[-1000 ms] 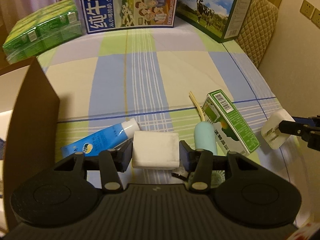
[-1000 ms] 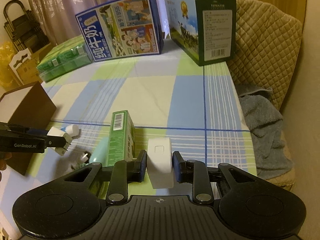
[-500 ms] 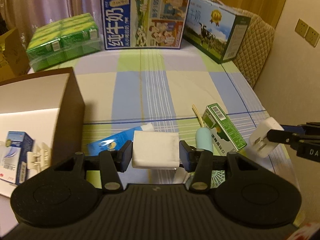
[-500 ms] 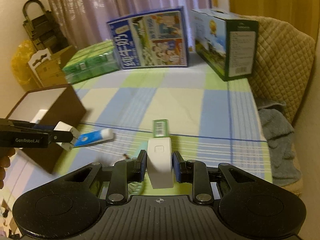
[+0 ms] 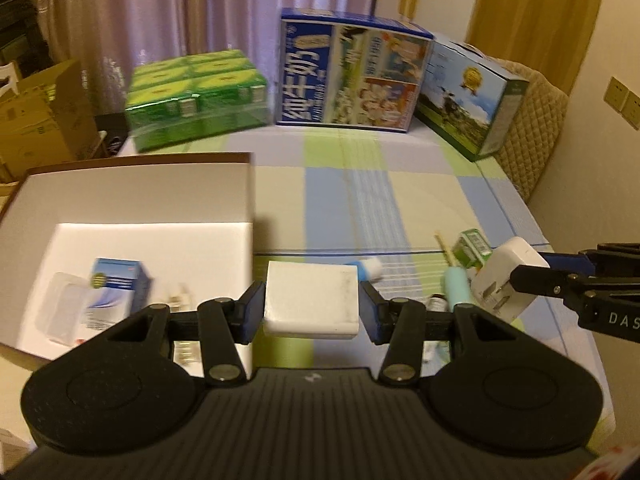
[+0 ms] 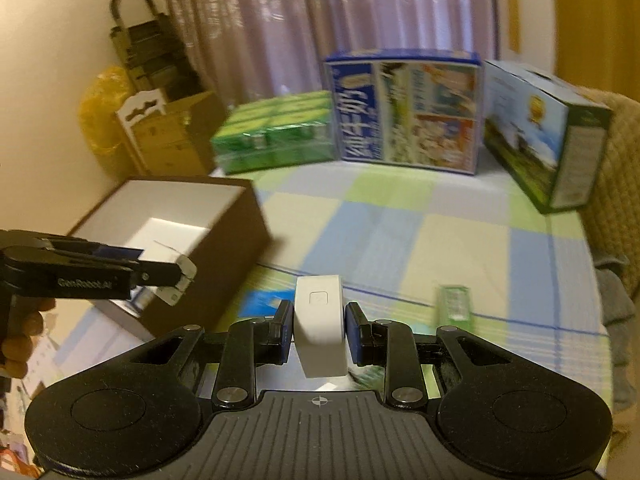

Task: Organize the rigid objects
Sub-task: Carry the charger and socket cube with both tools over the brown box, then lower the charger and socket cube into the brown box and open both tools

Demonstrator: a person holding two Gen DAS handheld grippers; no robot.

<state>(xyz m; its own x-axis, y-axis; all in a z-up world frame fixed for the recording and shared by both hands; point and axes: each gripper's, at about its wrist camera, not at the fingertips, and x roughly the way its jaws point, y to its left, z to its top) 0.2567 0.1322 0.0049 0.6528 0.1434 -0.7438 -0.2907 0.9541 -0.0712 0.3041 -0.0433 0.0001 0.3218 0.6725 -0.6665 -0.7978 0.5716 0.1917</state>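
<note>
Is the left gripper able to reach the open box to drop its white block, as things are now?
Probably yes. The left gripper holds the white block beside the open box, whose top is uncovered.

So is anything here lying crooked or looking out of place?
A little. The small green carton lies tipped on its side on the checked cloth, with a blue tube and a teal item scattered near it, outside the open box. Nothing looks spilled or broken.
</note>
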